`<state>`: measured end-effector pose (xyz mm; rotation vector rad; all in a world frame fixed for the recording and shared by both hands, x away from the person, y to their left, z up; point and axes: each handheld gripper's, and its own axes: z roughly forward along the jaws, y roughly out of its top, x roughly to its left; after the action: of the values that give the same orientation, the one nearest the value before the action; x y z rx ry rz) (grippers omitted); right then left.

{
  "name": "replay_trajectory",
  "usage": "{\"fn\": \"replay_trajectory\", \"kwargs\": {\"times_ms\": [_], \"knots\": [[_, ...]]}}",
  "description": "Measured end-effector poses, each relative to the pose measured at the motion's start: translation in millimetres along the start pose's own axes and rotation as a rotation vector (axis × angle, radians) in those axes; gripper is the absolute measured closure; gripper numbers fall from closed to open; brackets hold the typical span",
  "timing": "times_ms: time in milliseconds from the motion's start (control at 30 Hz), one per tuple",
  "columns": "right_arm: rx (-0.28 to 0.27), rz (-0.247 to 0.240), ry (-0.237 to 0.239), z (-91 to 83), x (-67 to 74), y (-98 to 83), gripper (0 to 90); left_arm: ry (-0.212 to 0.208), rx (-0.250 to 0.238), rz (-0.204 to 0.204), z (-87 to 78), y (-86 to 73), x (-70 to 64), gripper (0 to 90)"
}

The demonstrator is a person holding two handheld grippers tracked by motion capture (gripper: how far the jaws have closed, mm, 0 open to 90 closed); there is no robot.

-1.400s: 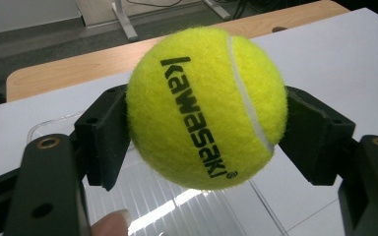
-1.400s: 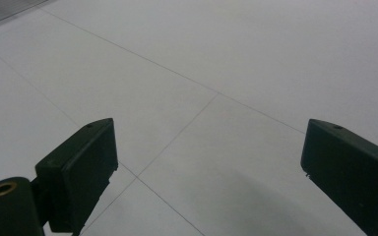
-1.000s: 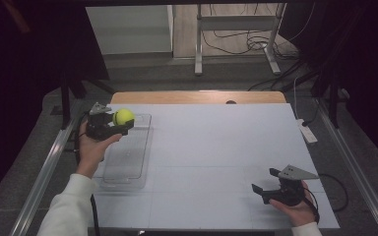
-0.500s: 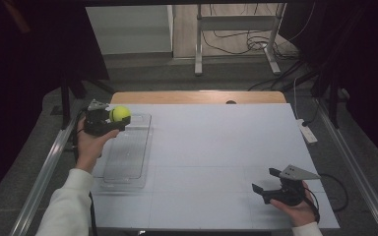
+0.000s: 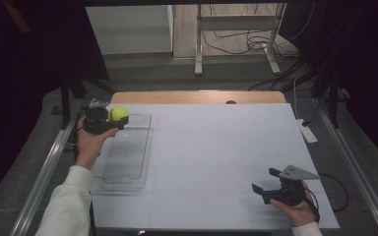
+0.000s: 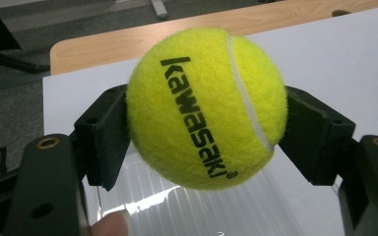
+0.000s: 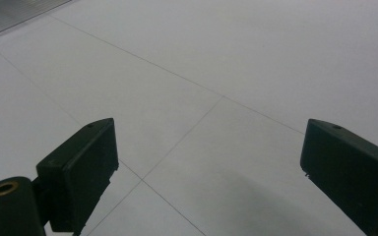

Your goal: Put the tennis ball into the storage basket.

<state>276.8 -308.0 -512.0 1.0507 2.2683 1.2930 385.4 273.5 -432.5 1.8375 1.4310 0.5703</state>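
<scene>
A yellow tennis ball [image 5: 118,114] with black lettering is clamped between the jaws of my left gripper [image 5: 109,119], held above the far end of a clear plastic tray [image 5: 126,156] at the table's left side. In the left gripper view the ball [image 6: 205,108] sits pressed between both black pads [image 6: 104,133], with the ribbed tray [image 6: 197,210] below it. My right gripper [image 5: 264,180] rests low at the near right of the white table [image 5: 216,147], its jaws wide apart. The right gripper view has its pads [image 7: 81,162] spread over bare table, nothing between them.
A wooden strip [image 5: 197,97] runs along the table's far edge. A white power strip [image 5: 307,132] lies off the right edge. Metal rails [image 5: 44,172] flank both sides. A corner of the tray [image 7: 15,12] appears at the top left of the right gripper view.
My left gripper with the ball has shifted slightly left and toward the far end of the tray. The right gripper has stayed put.
</scene>
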Motion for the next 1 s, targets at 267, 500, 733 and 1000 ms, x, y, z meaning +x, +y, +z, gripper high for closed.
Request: {"fn": "replay_trajectory", "kwargs": {"times_ms": [267, 500, 733, 1000], "knots": [[0.006, -0.003, 0.001, 0.3, 0.2, -0.5, 7.7, 0.019, 0.026, -0.016, 7.9, -1.0, 6.5, 26.2], [0.008, -0.006, 0.001, 1.0, -0.4, -1.0, 7.7, 0.024, 0.043, -0.022, 15.9, -1.7, 10.8, 26.2], [0.012, -0.004, -0.003, 2.0, -0.2, -0.8, 7.7, 0.023, 0.07, -0.021, 23.9, -2.9, 12.3, 26.2], [0.008, -0.003, -0.002, 0.8, 0.4, -1.0, 7.7, 0.03, 0.093, -0.024, 31.2, -2.8, 11.3, 26.2]]}}
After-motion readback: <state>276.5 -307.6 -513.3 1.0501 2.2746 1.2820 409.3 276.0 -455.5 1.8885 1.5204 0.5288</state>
